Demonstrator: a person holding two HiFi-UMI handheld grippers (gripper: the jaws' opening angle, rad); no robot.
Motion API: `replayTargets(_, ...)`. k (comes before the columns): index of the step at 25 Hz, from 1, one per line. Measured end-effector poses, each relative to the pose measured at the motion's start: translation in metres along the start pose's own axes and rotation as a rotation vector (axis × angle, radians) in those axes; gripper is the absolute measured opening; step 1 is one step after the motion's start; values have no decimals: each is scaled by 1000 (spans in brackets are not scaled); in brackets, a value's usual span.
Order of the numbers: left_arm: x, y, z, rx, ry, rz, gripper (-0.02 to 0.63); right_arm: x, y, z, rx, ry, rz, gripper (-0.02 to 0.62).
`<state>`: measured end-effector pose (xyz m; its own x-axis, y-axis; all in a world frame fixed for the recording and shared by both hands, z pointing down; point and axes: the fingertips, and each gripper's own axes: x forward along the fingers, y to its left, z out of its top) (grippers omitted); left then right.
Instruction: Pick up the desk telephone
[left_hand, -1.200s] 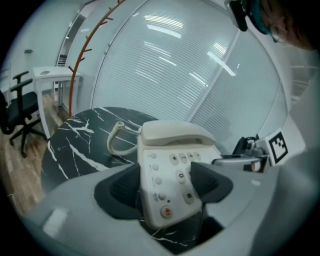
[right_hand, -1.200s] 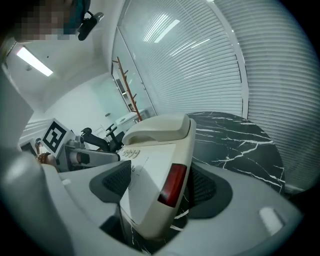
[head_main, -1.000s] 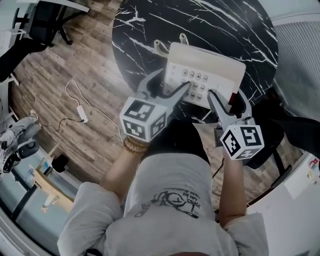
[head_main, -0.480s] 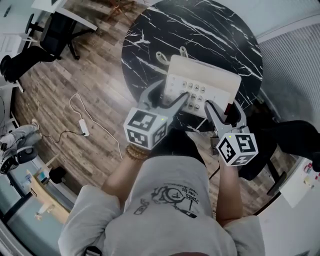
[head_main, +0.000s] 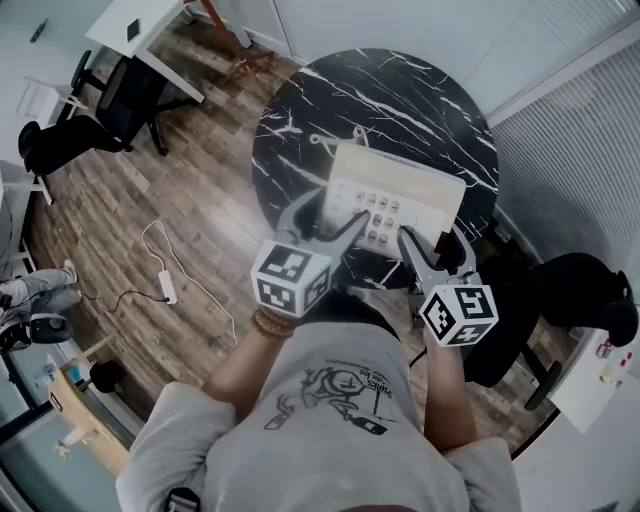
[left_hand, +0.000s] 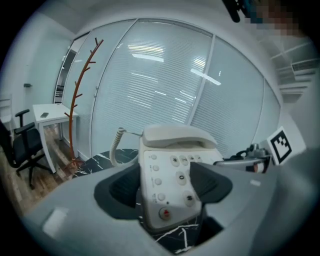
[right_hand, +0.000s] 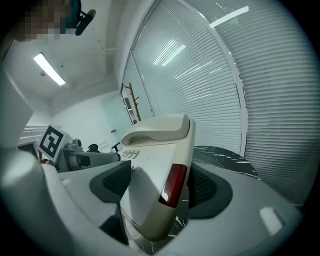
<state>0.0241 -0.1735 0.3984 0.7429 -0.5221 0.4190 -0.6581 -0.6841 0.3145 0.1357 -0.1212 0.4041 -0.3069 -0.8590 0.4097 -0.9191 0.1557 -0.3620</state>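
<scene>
The left gripper's (left_hand: 167, 187) jaws clamp the front left part of the desk telephone (left_hand: 170, 170), 1 pad against its side and the other lying over the keypad. The right gripper's (right_hand: 160, 190) jaws grip the phone's (right_hand: 155, 165) right edge, at a dark red panel (right_hand: 172, 185) that only this view shows. Only the left gripper view shows the handset (left_hand: 175, 136) in its cradle and the coiled cord (left_hand: 116, 145). From the head view, the phone (head_main: 400, 185) is at the near edge of the round black marble table (head_main: 380, 90), with the left gripper (head_main: 335, 208) and right gripper (head_main: 432, 240) at its front. Whether its base touches the top is unclear.
</scene>
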Motion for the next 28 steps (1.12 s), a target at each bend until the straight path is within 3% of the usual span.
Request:
replayTargets(16,-40,-39,77,59,-117,29,313,-44,29,76,-61,-111,27,344)
replayTargets(28,-62,-54,102,74,-176,39,313,-64,45,103,-108,-153,41,344)
